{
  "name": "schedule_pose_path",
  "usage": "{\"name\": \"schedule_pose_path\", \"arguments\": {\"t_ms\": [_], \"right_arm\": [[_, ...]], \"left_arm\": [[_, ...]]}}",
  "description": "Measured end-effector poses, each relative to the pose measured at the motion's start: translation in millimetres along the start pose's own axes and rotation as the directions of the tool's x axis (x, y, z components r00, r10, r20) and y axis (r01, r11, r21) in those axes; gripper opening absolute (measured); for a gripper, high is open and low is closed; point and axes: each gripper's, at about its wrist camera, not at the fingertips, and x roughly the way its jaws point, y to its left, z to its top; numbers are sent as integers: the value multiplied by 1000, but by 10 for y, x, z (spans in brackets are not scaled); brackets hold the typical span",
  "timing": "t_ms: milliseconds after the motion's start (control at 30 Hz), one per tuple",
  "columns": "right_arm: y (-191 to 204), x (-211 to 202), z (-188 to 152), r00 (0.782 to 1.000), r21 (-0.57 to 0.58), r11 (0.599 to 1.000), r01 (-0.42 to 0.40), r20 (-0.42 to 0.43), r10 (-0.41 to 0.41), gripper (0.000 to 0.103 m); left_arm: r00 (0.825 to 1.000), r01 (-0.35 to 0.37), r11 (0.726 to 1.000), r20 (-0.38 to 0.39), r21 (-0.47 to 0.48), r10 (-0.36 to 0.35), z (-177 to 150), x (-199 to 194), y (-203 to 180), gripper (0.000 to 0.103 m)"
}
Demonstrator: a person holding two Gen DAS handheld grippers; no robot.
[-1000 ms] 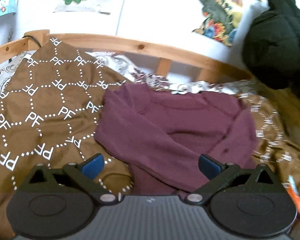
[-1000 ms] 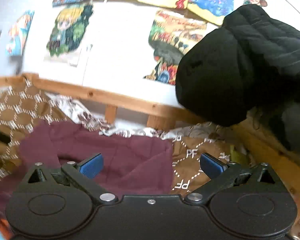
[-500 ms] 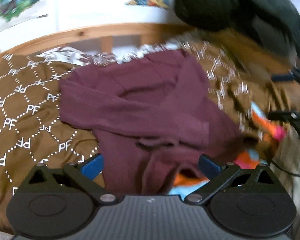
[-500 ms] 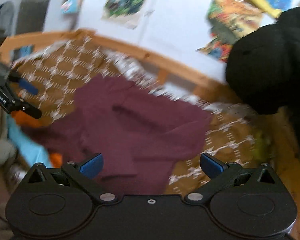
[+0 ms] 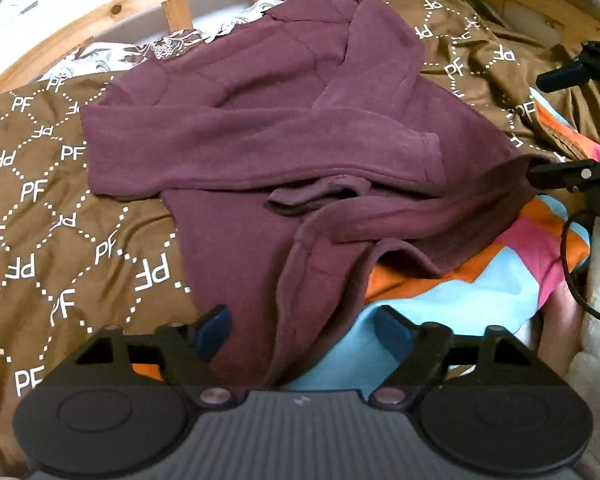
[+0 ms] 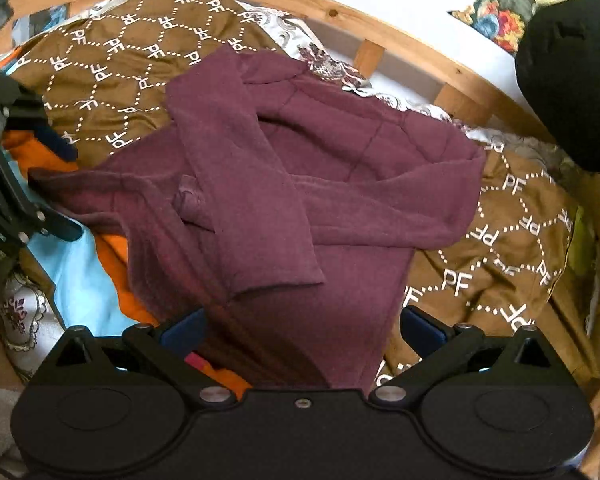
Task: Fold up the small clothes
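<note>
Both tongs hang over the bed. My left tongs (image 5: 302,326) are closing, the sweater's (image 5: 284,136) hem between the blue pads but not yet pinched; my right tongs (image 6: 300,330) stand spread wide, hem cloth between them too, ungripped. That maroon sweater lies sleeves crossed on a brown blanket (image 5: 36,208) printed with white letters, its lower edge over a bright orange, pink and blue cloth (image 5: 496,276). I see a wooden bed rail (image 6: 400,46), white wall with posters (image 6: 500,8), and a black coat (image 6: 572,80) hanging nearby.
</note>
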Motion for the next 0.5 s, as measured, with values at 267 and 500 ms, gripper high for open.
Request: {"name": "schedule_pose_path", "arguments": {"t_ms": [267,500], "right_arm": [[-115,26,-19,999,79,996,-37,-9,37,102],[82,17,10,996,-42,995,-87,-4,87,102]], "left_arm": [[997,-51,997,57,-65,55,-10,-87,87,2],[975,-54,981,201,-186,92,0,-319,282,1]]}}
